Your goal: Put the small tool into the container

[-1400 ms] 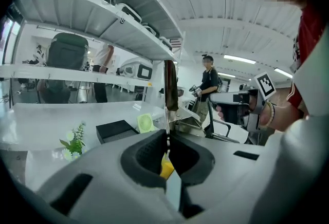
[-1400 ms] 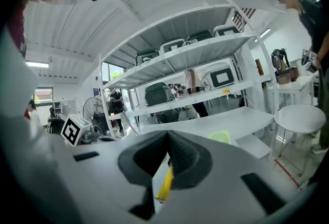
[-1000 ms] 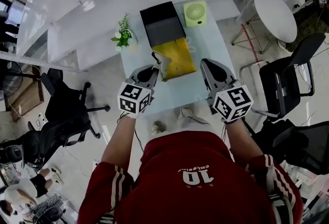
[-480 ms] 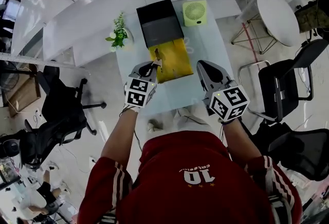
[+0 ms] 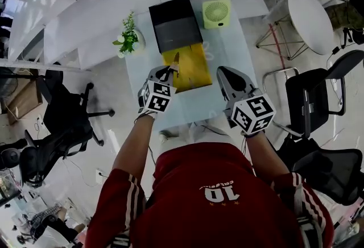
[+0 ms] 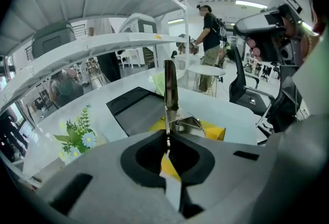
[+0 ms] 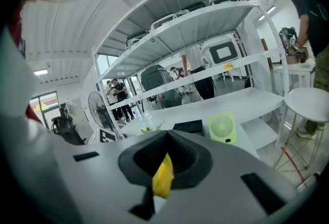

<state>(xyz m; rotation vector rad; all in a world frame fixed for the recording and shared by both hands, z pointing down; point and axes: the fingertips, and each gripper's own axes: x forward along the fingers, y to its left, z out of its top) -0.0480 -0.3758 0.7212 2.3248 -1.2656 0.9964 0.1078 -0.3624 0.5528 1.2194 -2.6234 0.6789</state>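
Small metal tool [image 6: 170, 94] held upright in clamped left hand-held gripper [image 6: 168, 138], seen at yellow container's [image 5: 190, 67] left edge, mid-frame on bench [image 5: 230, 42], right hand-held gripper [image 5: 223, 73] closed on nothing, lower right of container.

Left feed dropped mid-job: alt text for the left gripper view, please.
The left hand-held gripper is shut on the small tool, a slim metal piece standing upright from its jaws. Beyond it lie a yellow object and a black box, with a plant at left.

On your table [image 5: 227, 90], the case [image 5: 175, 24] sits just behind the container [image 5: 192, 67], the fan [image 5: 216, 13] to its right and the plant [image 5: 128, 39] to its left.
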